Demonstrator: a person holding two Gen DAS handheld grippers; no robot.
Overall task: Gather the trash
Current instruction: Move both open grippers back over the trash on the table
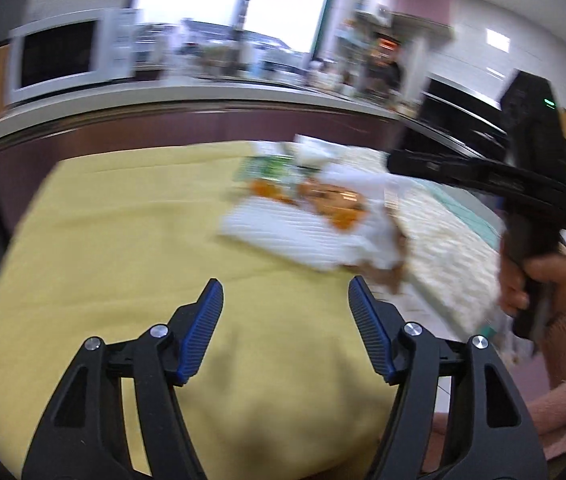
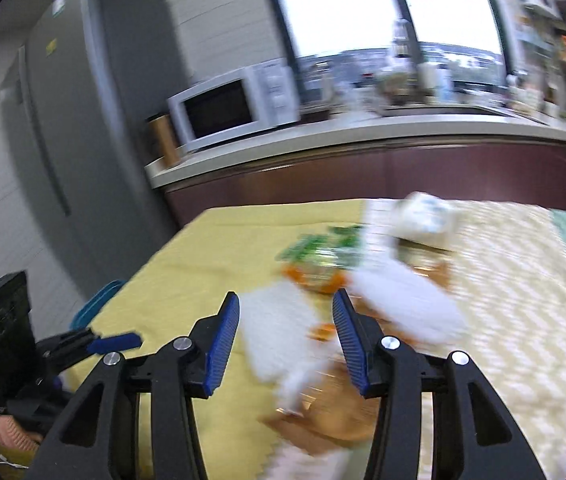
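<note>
Both grippers open and empty over the yellow cloth (image 1: 123,240).
Left gripper (image 1: 286,312) and right gripper (image 2: 286,322) hold nothing; blurred trash (image 1: 315,216) lies toward the tabletop's far right, before a counter (image 2: 363,136) with microwave (image 2: 231,108).

Table (image 1: 95,240) covered with pale yellow cloth. Toward the far right part, a cream patterned mat (image 1: 443,232). On top, a blurred heap of trash: white crumpled paper (image 1: 303,232), green printed wrapper (image 2: 319,246), orange scraps (image 1: 335,200), brown paper (image 2: 339,416). A white wad (image 2: 423,216) farther back on the mat.
</note>
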